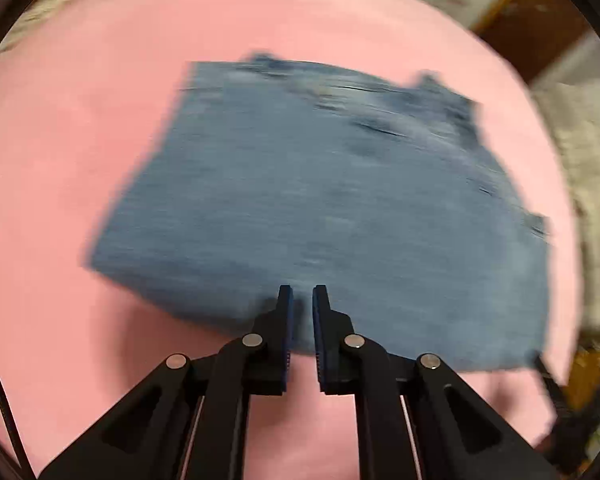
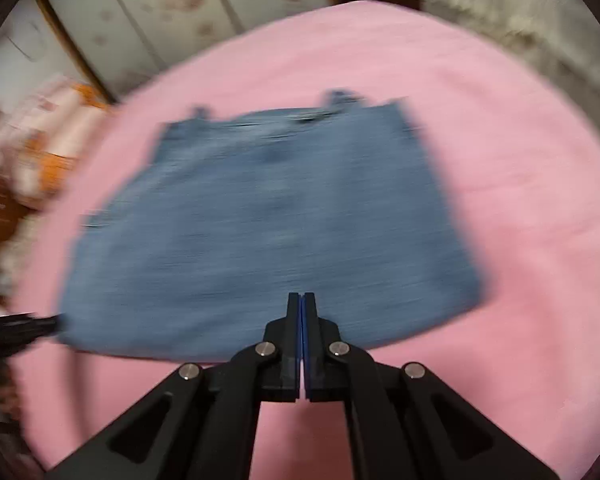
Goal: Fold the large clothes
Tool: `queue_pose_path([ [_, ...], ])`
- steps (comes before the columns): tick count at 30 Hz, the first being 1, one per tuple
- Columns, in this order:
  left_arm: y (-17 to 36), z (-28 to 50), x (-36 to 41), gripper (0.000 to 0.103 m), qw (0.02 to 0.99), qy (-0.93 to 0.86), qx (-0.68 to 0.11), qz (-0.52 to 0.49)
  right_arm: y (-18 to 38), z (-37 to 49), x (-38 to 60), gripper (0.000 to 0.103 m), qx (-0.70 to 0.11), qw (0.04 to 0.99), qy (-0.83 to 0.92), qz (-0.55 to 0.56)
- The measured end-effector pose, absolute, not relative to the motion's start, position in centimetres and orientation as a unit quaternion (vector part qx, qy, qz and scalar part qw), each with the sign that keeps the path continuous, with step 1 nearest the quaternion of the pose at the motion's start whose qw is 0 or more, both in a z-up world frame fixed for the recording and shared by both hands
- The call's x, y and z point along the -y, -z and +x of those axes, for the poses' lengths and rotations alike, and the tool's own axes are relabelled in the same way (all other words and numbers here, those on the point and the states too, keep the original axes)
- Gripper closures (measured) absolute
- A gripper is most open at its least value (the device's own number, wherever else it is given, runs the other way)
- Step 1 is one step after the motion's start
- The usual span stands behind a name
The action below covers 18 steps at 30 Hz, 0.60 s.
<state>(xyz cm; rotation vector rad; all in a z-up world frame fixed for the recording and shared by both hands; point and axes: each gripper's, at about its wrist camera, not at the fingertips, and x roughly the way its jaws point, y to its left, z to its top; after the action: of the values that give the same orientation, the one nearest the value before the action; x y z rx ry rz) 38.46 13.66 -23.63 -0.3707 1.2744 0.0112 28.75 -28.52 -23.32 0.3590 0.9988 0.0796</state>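
Blue denim jeans [image 1: 320, 208] lie folded into a rough rectangle on the pink bed sheet [image 1: 80, 140], waistband and belt loops at the far edge. My left gripper [image 1: 302, 292] hovers over the near edge of the denim. A narrow gap shows between its blue pads and no cloth is in it. In the right wrist view the same jeans [image 2: 268, 232] fill the middle of the frame. My right gripper [image 2: 302, 298] is above their near edge, shut with the pads together and nothing held. Both views are motion-blurred.
The pink sheet [image 2: 520, 200] spreads widely around the jeans. A cream textured blanket [image 2: 512, 20] lies past the far right edge. Floral wardrobe doors [image 2: 172, 12] stand behind, and orange and white items [image 2: 48, 148] sit at left. A dark blurred shape [image 2: 16, 332] touches the jeans' left corner.
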Motion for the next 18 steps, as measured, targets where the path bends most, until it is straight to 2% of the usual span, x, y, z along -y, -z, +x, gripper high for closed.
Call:
queue_pose_path([
  [4,24.4,39.6,-8.5,0.095,0.777,0.071,-0.605,-0.156,24.7,29.8,22.8,0.103,-0.488,0.837,-0.132,0.208],
  [8,26.9,41.9,-4.7,0.095,0.759,0.098,-0.627,-0.149,26.7,32.1,19.8,0.103,-0.501,0.831,-0.131,0.203],
  [12,28.2,43.0,-4.3,0.095,0.76,0.091,-0.627,-0.143,28.4,34.9,20.1,0.103,-0.492,0.831,-0.095,0.242],
  [18,30.0,46.3,-6.2,0.097,0.755,0.074,-0.616,-0.215,29.7,40.3,19.9,0.103,-0.487,0.838,-0.075,0.234],
])
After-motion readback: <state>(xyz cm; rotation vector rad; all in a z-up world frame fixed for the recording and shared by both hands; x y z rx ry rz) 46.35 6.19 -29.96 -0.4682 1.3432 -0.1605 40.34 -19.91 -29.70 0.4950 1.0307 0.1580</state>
